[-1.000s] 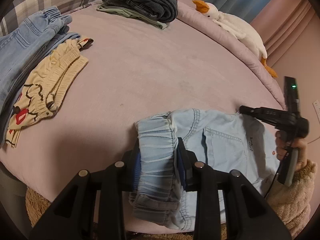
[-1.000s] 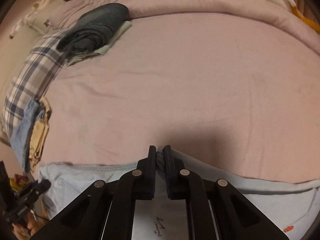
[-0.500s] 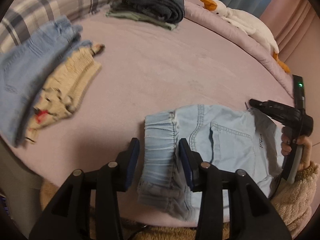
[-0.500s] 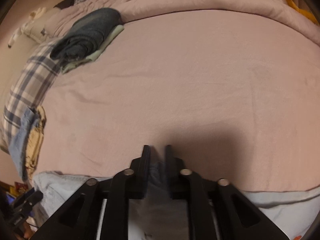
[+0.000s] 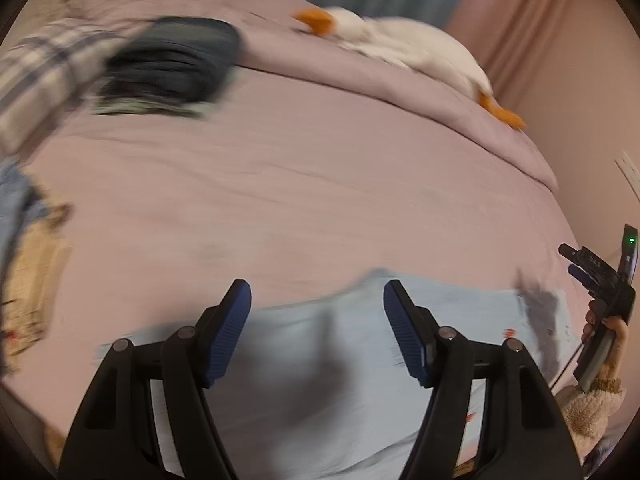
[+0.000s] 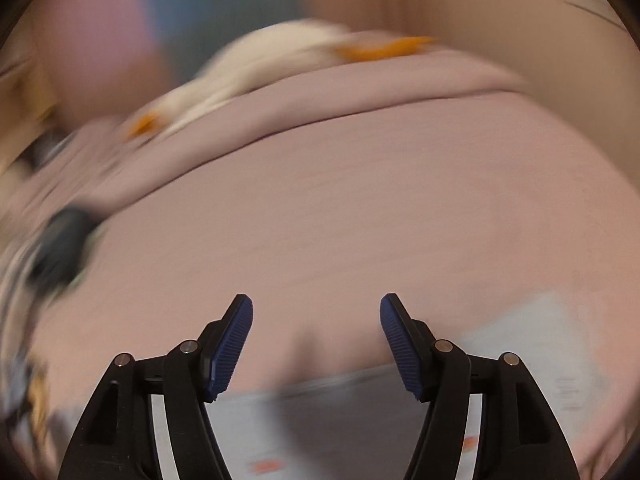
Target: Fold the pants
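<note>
- Left tool (image 5: 317, 300) and right tool (image 6: 316, 312): both have just been spreading, jaws apart, nothing pinched.
- Pale blue pants (image 5: 320, 380) lie released on the bed (image 5: 320, 184), under your tools.
- Risk: blur suggests quick withdrawal; a finger could snag the fold and flip it open.
- Pink bedspread; toy goose (image 5: 400, 40) along the far edge, curtains beyond.

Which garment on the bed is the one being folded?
On the pink bed, look at the near edge, just under the left gripper. The light blue pants lie flat there, much paler than the dark folded jeans at the far left.
</note>
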`<move>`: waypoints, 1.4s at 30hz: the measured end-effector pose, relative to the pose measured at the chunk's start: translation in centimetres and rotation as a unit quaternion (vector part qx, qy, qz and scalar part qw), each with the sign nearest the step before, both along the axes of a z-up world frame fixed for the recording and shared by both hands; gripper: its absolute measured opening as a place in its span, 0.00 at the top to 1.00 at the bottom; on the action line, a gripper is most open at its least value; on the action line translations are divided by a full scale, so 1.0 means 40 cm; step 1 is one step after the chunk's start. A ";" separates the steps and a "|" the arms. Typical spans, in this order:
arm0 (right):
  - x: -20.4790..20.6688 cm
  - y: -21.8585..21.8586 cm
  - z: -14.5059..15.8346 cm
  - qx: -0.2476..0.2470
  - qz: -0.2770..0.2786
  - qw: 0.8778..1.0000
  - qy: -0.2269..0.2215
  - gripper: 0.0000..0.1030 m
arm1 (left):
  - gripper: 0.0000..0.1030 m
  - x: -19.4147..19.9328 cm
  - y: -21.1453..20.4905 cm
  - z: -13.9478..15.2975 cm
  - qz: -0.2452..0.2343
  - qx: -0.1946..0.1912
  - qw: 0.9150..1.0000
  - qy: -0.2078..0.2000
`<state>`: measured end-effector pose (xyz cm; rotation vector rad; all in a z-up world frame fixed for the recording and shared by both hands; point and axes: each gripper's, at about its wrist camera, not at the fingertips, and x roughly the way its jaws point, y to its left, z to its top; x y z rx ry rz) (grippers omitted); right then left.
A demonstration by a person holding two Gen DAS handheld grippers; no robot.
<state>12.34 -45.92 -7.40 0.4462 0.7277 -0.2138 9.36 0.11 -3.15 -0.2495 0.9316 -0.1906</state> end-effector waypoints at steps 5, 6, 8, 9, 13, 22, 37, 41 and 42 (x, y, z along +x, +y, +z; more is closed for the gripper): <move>-0.005 -0.171 -0.099 -0.006 -0.084 0.995 0.054 0.36 | 0.48 0.089 -0.135 -0.061 -0.054 0.000 0.998 0.036; -0.008 -0.197 -0.125 0.003 -0.090 0.994 0.058 0.36 | 0.52 0.101 -0.153 -0.078 -0.061 0.005 0.997 0.043; -0.011 -0.223 -0.157 0.017 -0.098 0.993 0.061 0.36 | 0.60 0.118 -0.177 -0.111 -0.068 0.008 0.996 0.058; -0.013 -0.234 -0.173 0.020 -0.105 0.992 0.063 0.36 | 0.60 0.127 -0.183 -0.131 -0.066 0.010 0.995 0.070; -0.002 -0.219 -0.204 0.015 -0.105 0.992 0.070 0.36 | 0.62 0.145 -0.190 -0.180 -0.041 0.033 0.995 0.084; 0.023 -0.202 -0.190 0.001 -0.105 0.993 0.054 0.88 | 0.58 0.143 -0.204 -0.185 -0.036 0.038 0.995 0.086; -0.039 -0.227 -0.187 0.013 -0.119 0.991 0.056 0.77 | 0.58 0.141 -0.185 -0.185 -0.009 0.009 0.997 0.073; -0.143 -0.252 -0.154 0.034 -0.138 0.990 0.022 0.47 | 0.58 0.091 -0.180 -0.137 -0.017 0.003 0.998 0.066; -0.171 -0.261 -0.149 0.037 -0.146 0.988 0.018 0.47 | 0.57 0.069 -0.180 -0.119 -0.024 -0.006 0.998 0.059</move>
